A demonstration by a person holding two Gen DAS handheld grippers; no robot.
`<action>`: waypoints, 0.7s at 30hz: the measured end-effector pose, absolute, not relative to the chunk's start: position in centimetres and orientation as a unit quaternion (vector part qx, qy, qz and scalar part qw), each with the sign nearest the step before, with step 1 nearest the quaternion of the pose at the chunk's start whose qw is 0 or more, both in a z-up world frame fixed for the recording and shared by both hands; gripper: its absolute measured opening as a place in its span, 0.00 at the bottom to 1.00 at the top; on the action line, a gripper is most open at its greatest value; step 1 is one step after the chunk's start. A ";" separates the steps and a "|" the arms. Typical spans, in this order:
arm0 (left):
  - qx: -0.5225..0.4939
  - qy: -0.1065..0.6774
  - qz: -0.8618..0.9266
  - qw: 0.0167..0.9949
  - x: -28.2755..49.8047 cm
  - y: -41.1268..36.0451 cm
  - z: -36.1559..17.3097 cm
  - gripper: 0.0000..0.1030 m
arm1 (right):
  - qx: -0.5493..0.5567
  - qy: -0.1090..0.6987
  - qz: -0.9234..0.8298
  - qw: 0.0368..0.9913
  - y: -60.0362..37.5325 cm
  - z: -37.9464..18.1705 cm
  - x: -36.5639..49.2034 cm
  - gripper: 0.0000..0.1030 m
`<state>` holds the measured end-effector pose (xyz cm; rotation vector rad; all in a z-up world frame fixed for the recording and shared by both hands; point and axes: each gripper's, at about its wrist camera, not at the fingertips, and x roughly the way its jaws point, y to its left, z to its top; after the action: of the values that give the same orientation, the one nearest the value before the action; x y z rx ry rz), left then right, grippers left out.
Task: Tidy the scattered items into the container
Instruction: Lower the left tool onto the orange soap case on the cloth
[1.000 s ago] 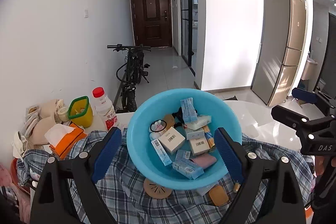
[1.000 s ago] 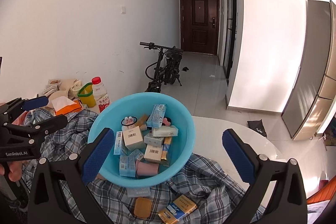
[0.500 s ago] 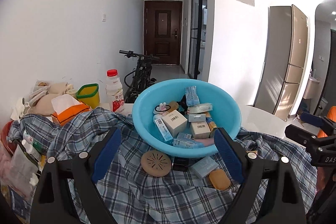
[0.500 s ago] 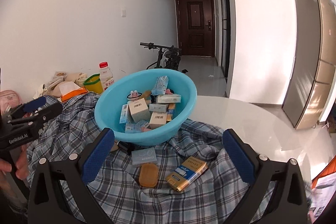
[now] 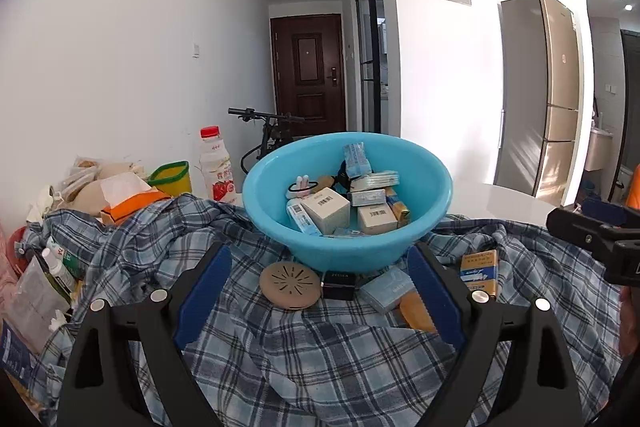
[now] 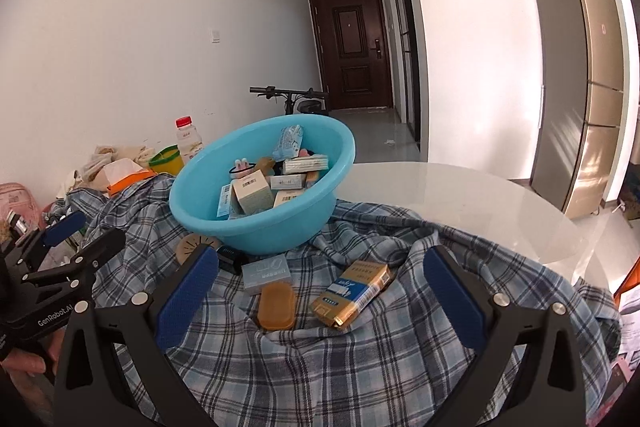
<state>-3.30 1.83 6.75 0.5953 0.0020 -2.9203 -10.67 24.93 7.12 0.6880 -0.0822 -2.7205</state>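
Two pairs of tongs, mine, both spread wide and empty: left gripper (image 5: 320,291), right gripper (image 6: 320,297). Beyond them, on rumpled plaid cloth (image 6: 360,359), lie a tan round perforated disc (image 5: 291,284), pale blue box (image 6: 267,273), amber soap-like bar (image 6: 277,307) and glossy gold carton (image 6: 352,294). Behind sits a smooth turquoise plastic basin (image 5: 348,247), heaped with small cartons.

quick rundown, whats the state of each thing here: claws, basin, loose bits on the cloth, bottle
left claw: open, empty
right claw: open, empty
blue basin: upright, holds many small boxes
round tan disc: flat on the plaid cloth, outside basin
pale blue box: on cloth, outside basin
orange soap bar: on cloth, outside basin
gold pack: on cloth, outside basin
bottle: upright, red cap on
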 end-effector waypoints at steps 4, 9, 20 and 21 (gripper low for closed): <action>0.199 -0.006 -0.977 0.080 -3.4 2.3 6.5 0.89 | 0.244 -0.034 -0.956 0.160 25.3 6.1 -10.8 0.99; 0.199 -0.011 -0.977 0.075 -3.4 2.7 6.2 0.89 | 0.241 -0.030 -0.956 0.165 25.0 5.8 -10.5 0.99; 0.202 -0.007 -0.976 0.079 -2.8 2.6 5.2 0.89 | 0.206 0.034 -0.963 0.171 22.8 5.4 -8.6 0.99; 0.201 -0.007 -0.976 0.080 -2.7 2.6 5.2 0.89 | 0.206 0.036 -0.963 0.171 22.8 5.3 -8.6 0.99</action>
<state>-2.74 2.64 5.23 0.6022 -0.0209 -2.9201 -8.59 22.79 5.35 0.5838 0.1028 -2.7342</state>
